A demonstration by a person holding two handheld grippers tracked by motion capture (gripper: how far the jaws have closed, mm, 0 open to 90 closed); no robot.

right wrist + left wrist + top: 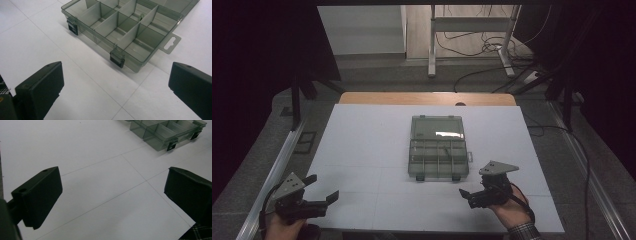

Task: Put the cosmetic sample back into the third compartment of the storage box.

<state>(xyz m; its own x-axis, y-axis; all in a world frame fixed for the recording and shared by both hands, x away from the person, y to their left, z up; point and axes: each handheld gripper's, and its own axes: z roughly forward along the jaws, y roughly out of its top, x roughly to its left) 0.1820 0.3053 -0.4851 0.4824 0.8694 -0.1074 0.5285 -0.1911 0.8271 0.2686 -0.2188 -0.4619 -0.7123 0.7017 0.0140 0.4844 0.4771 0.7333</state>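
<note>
I have the box (pixel 438 147) lying open near the middle of the table (pixel 362 150), lid flat toward the far edge, tray of compartments toward me with its two black latches (pixel 117 58) on the near wall. My left gripper (pixel 323 196) sits near the near left corner, jaws spread wide with nothing between them; my right gripper (pixel 472 192) hovers just short of the box's near right corner, jaws also wide apart and empty. From here I judge the main risk is the box itself: it looks like light, thin plastic on a smooth white surface, so a push on one latch or wall could slide or spin it rather than move the part I want. Coming in low with the right jaws could also catch the hang tab (pixel 171 43) on the side and tip the tray. The left gripper is well apart from the box, too far to steady it.
</note>
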